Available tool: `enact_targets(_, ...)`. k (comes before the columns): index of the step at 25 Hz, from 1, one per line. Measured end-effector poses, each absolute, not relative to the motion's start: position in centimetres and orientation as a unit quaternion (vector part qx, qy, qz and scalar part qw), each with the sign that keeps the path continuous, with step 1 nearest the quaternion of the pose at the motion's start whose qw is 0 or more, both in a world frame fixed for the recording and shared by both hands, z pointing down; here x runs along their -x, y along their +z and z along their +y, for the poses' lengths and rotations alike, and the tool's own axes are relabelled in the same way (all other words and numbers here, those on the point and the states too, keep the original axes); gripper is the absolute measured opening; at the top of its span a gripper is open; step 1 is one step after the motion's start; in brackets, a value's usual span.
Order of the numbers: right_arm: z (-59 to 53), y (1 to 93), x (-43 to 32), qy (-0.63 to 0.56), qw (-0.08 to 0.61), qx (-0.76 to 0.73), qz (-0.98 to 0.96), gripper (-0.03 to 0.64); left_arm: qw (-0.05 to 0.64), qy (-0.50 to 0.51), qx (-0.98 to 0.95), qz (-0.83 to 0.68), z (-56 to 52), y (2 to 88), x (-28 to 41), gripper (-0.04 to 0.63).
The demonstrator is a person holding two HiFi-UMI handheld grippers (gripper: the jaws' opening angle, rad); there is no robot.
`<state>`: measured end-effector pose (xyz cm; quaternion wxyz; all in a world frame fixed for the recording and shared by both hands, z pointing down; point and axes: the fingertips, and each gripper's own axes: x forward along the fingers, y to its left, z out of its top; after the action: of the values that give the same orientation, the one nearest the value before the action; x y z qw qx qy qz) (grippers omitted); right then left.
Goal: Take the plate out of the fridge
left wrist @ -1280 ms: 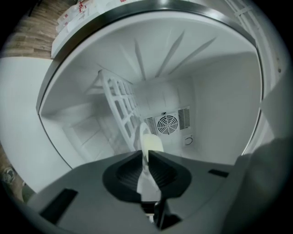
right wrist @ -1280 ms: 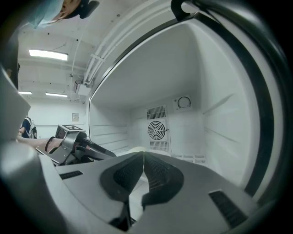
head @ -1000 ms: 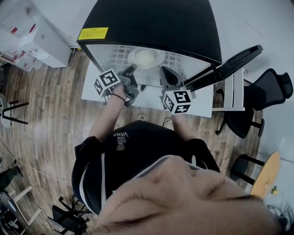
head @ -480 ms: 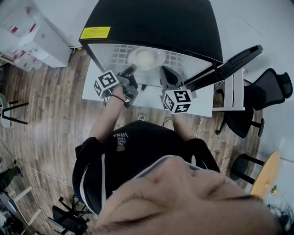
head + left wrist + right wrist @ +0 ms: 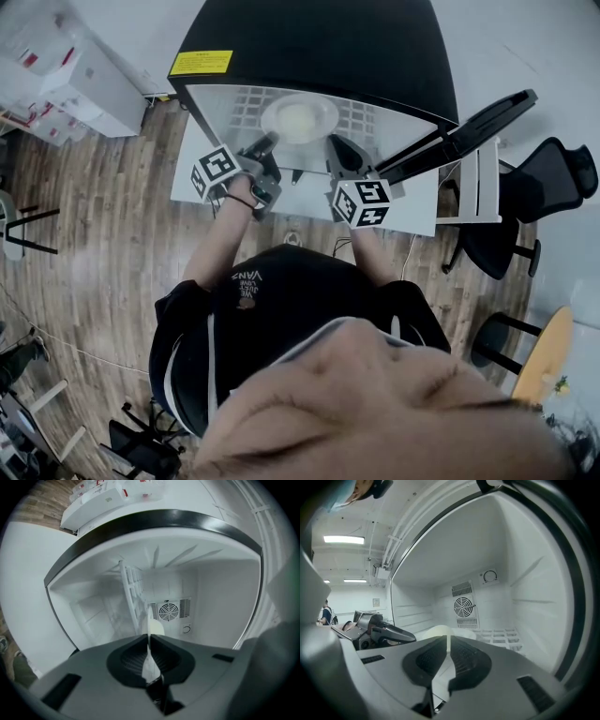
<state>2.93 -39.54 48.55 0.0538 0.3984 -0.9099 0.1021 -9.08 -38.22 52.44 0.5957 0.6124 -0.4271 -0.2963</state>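
Observation:
A pale round plate (image 5: 300,119) lies on the wire shelf (image 5: 361,119) inside the open fridge (image 5: 309,47). My left gripper (image 5: 269,143) reaches in at the plate's near-left rim. In the left gripper view the plate (image 5: 154,627) shows edge-on as a thin white sliver running between the pads, and the gripper (image 5: 148,638) is shut on it. My right gripper (image 5: 336,146) hovers at the fridge opening, right of the plate. Its jaws (image 5: 448,639) are shut with nothing between them, and the plate (image 5: 438,631) lies just beyond their tips.
The fridge door (image 5: 469,127) stands open to the right. A fan grille (image 5: 464,606) is on the fridge's back wall. Black office chairs (image 5: 534,197) stand to the right, white boxes (image 5: 66,80) to the left, and wooden floor (image 5: 103,244) below.
My left gripper's tips have edged slightly in onto the plate's rim. The right gripper has hardly moved.

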Motion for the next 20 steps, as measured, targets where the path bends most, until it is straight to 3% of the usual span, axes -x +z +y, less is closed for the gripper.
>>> enact_targets(16,-39.0,49.9,-2.5,0.180,0.031,-0.395,-0.900,0.016,0.606,-0.302,-0.609,-0.413,-36.9,52.8,9.5,0.032)
enact_targets(20,-39.2,50.3,-2.4,0.202,0.027,-0.397,-0.895,0.117,0.608,-0.301,-0.609,-0.411,-36.9,52.8,9.6,0.032)
